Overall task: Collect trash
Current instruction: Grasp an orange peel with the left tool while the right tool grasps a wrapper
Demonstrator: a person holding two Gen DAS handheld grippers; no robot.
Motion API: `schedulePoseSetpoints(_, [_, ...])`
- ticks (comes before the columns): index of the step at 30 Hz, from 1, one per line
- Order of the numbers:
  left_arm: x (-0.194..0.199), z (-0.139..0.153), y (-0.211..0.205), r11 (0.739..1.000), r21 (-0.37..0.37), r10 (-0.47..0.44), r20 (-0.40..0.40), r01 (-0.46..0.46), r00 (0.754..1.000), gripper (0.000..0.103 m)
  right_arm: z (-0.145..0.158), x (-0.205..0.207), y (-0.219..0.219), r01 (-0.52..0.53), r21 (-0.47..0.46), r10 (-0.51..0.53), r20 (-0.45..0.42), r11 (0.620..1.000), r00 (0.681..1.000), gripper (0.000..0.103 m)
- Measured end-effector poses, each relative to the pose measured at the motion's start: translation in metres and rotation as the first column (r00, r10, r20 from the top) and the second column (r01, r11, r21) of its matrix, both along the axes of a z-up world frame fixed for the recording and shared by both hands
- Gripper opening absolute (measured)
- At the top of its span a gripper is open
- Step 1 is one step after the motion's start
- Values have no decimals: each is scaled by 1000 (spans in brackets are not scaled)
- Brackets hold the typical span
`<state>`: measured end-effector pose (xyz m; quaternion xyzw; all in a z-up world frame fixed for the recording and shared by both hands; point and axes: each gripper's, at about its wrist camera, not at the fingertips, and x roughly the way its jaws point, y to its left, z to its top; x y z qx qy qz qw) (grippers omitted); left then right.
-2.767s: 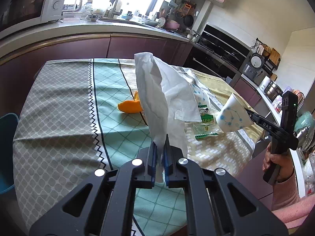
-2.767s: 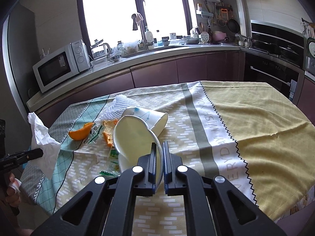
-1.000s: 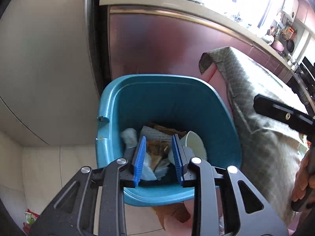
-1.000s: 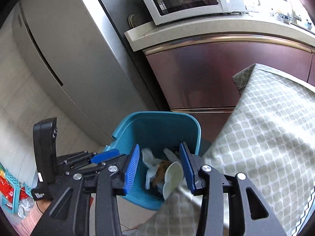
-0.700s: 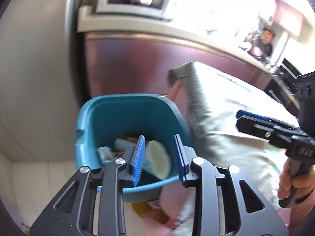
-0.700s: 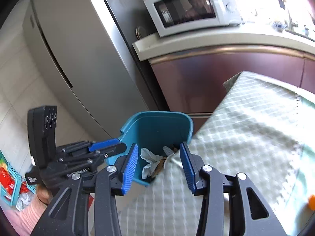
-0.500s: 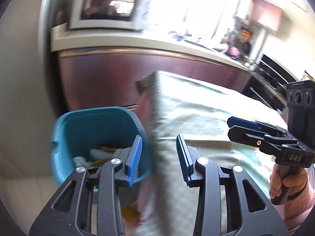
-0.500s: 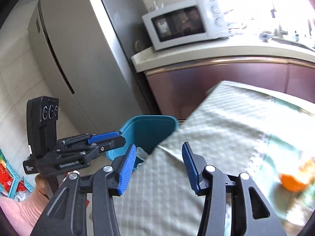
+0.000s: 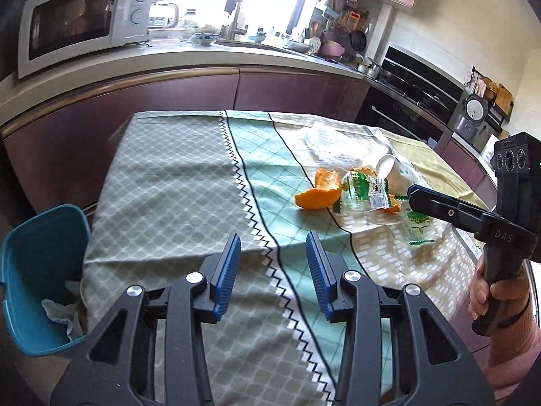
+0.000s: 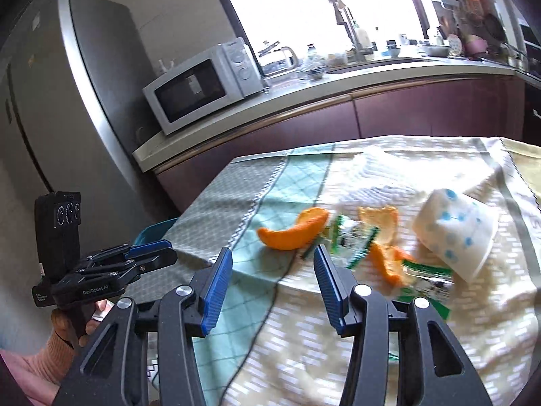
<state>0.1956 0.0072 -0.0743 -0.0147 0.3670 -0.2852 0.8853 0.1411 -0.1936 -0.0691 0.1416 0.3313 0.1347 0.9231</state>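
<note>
Left wrist: left gripper (image 9: 272, 274) spread wide, empty, over tablecloth (image 9: 175, 189) edge. "DAS" on right gripper (image 9: 414, 193). Teal bin (image 9: 37, 270) below the table corner.

Right wrist: right gripper (image 10: 272, 282) agape, empty; "GenRobot.AI" (legible) on the left unit. Orange peel (image 10: 292, 231), wrappers (image 10: 351, 238), dotted paper cup (image 10: 456, 233) just ahead.

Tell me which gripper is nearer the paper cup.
Right. The right gripper hovers open just short of the paper cup; the left gripper sits back over the tablecloth's near edge, farther away.
</note>
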Motion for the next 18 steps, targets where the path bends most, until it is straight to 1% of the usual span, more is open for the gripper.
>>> schedulePoseSetpoints(5, [25, -16, -34, 1000, 16, -24, -29, 24, 999, 40, -19, 7, -35, 70, 25, -69, -40, 997, 997, 48])
schedulePoseSetpoints(11, [44, -21, -62, 999, 35, -25, -46, 27, 999, 40, -31, 23, -41, 88, 48, -85, -62, 995, 994, 48])
schedulePoseSetpoints(18, [64, -29, -89, 995, 83, -41, -62, 46, 997, 41, -40, 37, -37, 97, 59, -92, -89, 994, 992, 48])
